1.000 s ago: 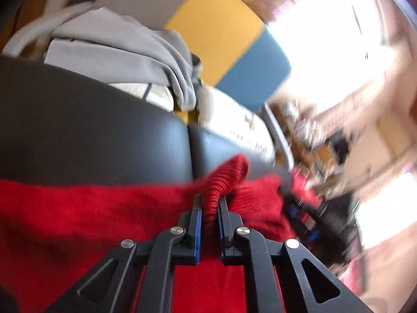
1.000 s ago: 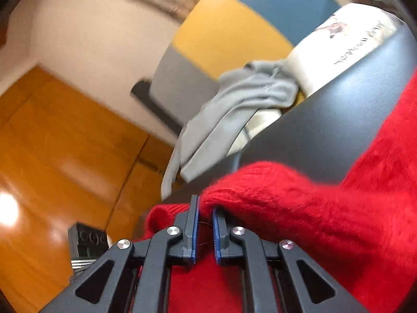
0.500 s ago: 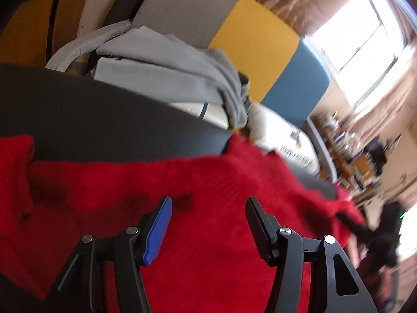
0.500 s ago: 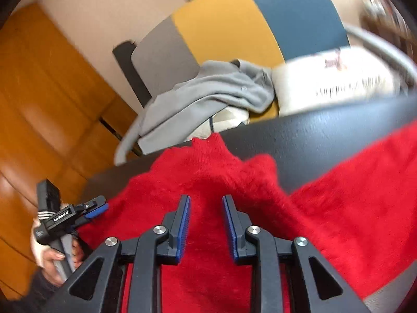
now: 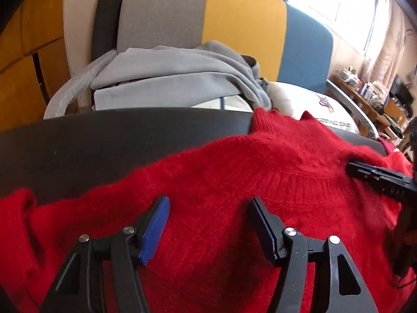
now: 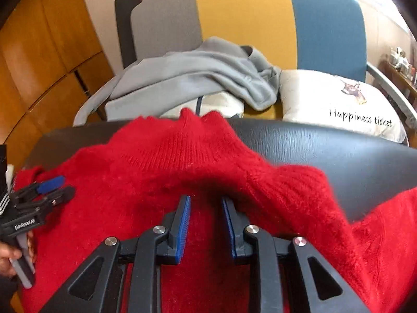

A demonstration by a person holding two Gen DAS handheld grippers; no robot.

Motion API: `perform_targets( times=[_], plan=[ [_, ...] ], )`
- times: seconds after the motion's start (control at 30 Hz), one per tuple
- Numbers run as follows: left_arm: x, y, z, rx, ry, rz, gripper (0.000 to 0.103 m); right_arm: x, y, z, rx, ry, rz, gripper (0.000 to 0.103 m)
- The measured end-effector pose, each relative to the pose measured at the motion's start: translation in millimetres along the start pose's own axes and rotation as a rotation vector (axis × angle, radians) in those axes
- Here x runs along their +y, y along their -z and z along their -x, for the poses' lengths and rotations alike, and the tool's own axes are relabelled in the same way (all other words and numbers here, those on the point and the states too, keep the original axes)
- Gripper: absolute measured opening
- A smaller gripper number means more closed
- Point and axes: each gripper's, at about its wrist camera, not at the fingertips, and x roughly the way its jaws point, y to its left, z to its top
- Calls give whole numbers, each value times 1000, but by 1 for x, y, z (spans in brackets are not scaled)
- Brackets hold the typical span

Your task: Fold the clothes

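Observation:
A red knitted sweater [image 5: 234,182] lies spread on a black leather surface [image 5: 104,140], collar pointing toward the far edge. It also shows in the right wrist view [image 6: 156,172], where one sleeve [image 6: 299,187] is folded over the body. My left gripper [image 5: 208,208] is open and empty just above the sweater's left part; it also shows in the right wrist view [image 6: 56,186]. My right gripper [image 6: 206,203] is open and empty over the sweater near the folded sleeve; it also shows in the left wrist view [image 5: 378,177].
Behind the black surface [image 6: 325,146] stands a grey, yellow and blue chair [image 6: 247,13] holding a grey garment [image 6: 195,73] and a white pillow [image 6: 338,99] with writing. Wooden panels [image 6: 39,52] are at the left. A cluttered desk [image 5: 378,96] is at the far right.
Both grippers let go of the red sweater and opened, the left wide. The sweater now lies flat on the black surface, and both grippers have pulled back above it.

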Motion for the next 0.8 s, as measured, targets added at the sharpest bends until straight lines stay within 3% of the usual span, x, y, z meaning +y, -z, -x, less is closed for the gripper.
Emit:
perform_targets(
  times=[0.27, 0.43, 0.57, 0.7, 0.8],
  plan=[
    [16, -30, -24, -2, -39, -38, 78, -7, -23, -21, -36, 17, -40, 24],
    [11, -18, 20, -43, -38, 36, 74, 6, -19, 3, -39, 20, 8, 25],
    [7, 18, 64, -75, 25, 81, 76, 25, 3, 46, -60, -22, 84, 26],
    [-8, 67, 101, -72, 22, 65, 76, 47, 53, 97, -36, -87, 146, 26],
    [-12, 104, 125, -59, 12, 72, 77, 54, 100, 118, 7, -44, 176, 26]
  ],
)
